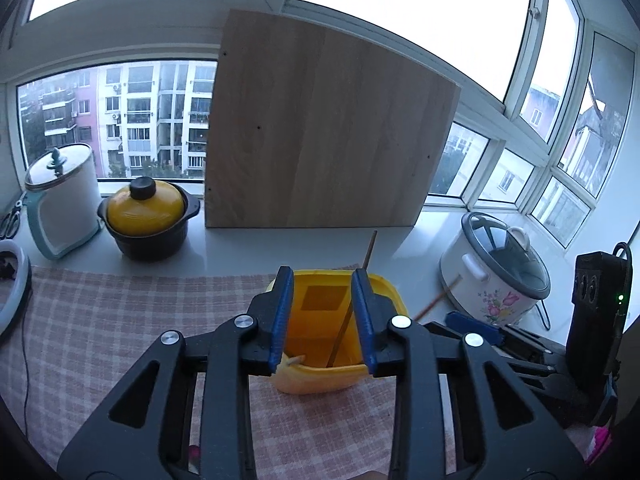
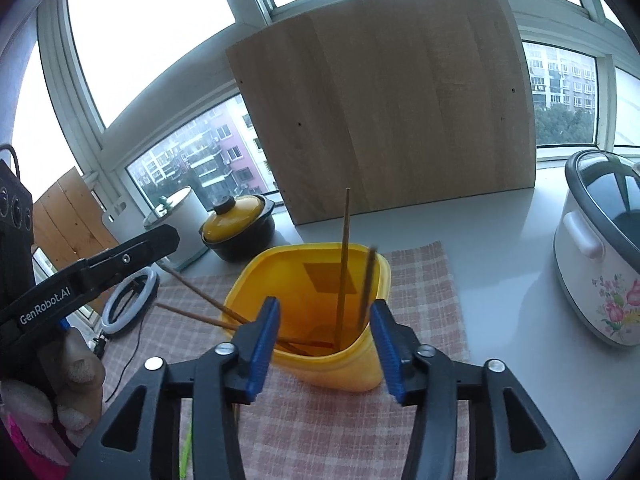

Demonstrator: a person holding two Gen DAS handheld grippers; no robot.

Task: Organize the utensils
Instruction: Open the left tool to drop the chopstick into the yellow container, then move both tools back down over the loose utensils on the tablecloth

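Note:
A yellow plastic container (image 1: 320, 376) (image 2: 340, 372) stands on a pink checked cloth (image 1: 120, 312). Several wooden chopsticks stand in it: one upright chopstick (image 2: 343, 264), a blurred chopstick (image 2: 368, 288) beside it, and two leaning chopsticks (image 2: 200, 294) pointing out to the left. My left gripper (image 1: 322, 274) is open above the container's mouth; a thin chopstick (image 1: 342, 330) runs between its jaws without touching the pads. My right gripper (image 2: 325, 303) is open, astride the container's near rim, with nothing pressed between its pads. The left gripper (image 2: 160, 240) also shows side-on in the right wrist view.
A wooden board (image 1: 320, 128) leans against the window behind. A yellow-lidded black pot (image 1: 146, 216) and a white canister (image 1: 66, 196) stand at the left, a flowered rice cooker (image 1: 496, 272) at the right. A ring light (image 2: 128, 304) lies far left. A hand (image 2: 76, 376) holds the left gripper.

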